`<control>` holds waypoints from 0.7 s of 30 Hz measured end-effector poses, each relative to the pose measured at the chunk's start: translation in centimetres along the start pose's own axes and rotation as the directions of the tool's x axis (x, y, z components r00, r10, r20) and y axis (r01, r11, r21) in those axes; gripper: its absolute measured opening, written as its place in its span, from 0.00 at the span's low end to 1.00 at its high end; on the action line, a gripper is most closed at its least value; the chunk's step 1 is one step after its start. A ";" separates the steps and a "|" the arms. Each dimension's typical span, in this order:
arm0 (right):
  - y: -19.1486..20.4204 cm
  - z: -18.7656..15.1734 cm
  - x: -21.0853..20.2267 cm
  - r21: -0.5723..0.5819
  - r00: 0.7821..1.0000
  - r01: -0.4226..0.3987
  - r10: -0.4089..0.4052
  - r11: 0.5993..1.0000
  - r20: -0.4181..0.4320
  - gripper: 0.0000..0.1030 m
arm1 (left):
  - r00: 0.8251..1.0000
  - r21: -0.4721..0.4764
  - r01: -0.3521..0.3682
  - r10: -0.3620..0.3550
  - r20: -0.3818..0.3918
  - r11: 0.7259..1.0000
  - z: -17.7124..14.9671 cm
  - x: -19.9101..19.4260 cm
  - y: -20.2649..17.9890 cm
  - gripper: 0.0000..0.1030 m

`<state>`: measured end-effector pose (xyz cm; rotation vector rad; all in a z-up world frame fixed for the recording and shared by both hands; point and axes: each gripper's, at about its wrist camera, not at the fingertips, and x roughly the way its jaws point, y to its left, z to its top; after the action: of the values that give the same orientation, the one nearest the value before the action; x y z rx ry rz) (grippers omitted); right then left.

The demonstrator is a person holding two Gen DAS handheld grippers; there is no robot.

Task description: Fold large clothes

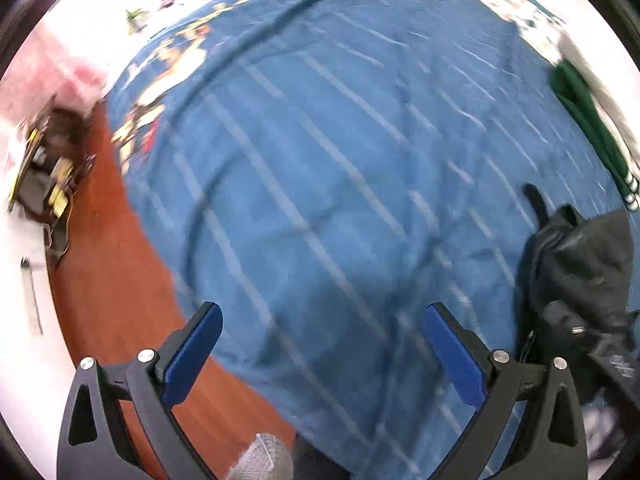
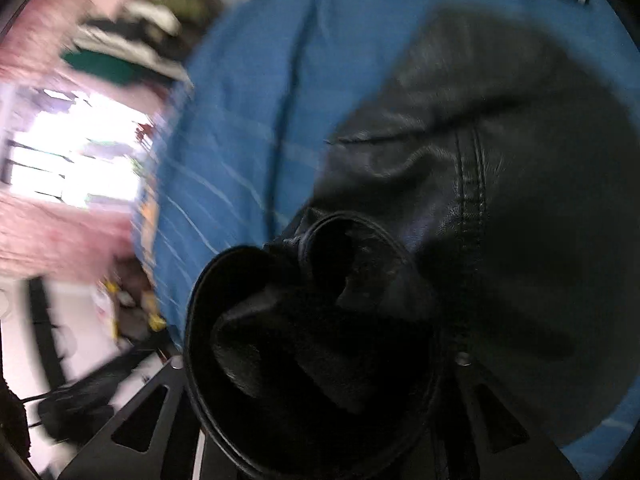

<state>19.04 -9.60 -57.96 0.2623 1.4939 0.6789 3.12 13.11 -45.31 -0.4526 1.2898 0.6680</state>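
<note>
The left gripper (image 1: 322,350) hangs wide open, empty, above the blue bedspread (image 1: 320,160). The right gripper's fingers are buried in the black leather jacket (image 2: 480,180), crumpled on the bedspread; its grip cannot be told. Folding looks barely begun.

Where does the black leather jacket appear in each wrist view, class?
Left wrist: black leather jacket at the right edge, right of the open left gripper.
Right wrist: it fills centre and right, hiding the fingers.
Shared landmark: blue striped bedcover beneath.
</note>
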 end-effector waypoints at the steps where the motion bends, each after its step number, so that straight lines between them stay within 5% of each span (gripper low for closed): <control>1: 0.3 -0.1 0.9 -0.006 0.999 0.014 -0.014 1.000 -0.031 0.35 | 1.000 -0.010 0.000 0.000 0.003 1.000 -0.2 -0.3 0.7 1.00; 3: 1.5 -0.3 0.8 -0.069 0.998 0.046 -0.049 0.997 -0.044 0.40 | 1.000 -0.020 0.007 -0.007 0.018 1.000 -0.6 -1.0 0.8 1.00; 5: 2.6 -0.1 -0.8 -0.130 0.999 0.031 -0.036 0.991 -0.034 0.65 | 0.999 -0.026 0.026 -0.025 0.028 0.999 -0.9 -1.9 0.3 1.00; 6: 2.8 -0.1 -1.4 -0.138 0.999 -0.005 -0.002 0.990 -0.050 0.89 | 0.998 -0.032 0.048 -0.047 0.037 0.998 -1.0 -2.5 -0.1 1.00; 9: 3.3 0.5 -5.5 -0.133 0.985 -0.125 0.106 0.983 -0.136 0.90 | 0.993 -0.043 0.101 -0.098 0.067 0.994 0.1 -4.2 -1.0 1.00; 12: 0.4 1.8 -10.4 -0.052 0.986 -0.152 0.148 0.987 -0.081 0.86 | 0.984 -0.049 0.155 -0.150 0.094 0.987 1.1 -5.1 -2.6 1.00; 15: -4.9 4.4 -12.8 0.035 0.997 -0.068 0.068 0.997 -0.023 0.52 | 0.978 -0.002 0.180 -0.179 0.105 0.984 1.1 -5.3 -5.3 1.00; 18: -9.0 7.8 -9.9 0.088 0.998 0.029 -0.023 0.996 -0.061 0.33 | 0.980 0.068 0.173 -0.179 0.091 0.983 0.9 -4.1 -9.1 1.00; 21: -11.7 10.7 -3.1 0.090 0.983 0.102 -0.087 0.991 -0.165 0.33 | 0.979 0.105 0.183 -0.191 0.075 0.978 0.3 -2.7 -12.1 1.00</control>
<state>32.52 -17.97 -60.91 0.2139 1.6857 0.5614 11.21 3.91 -43.33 -0.4543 1.1779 0.4590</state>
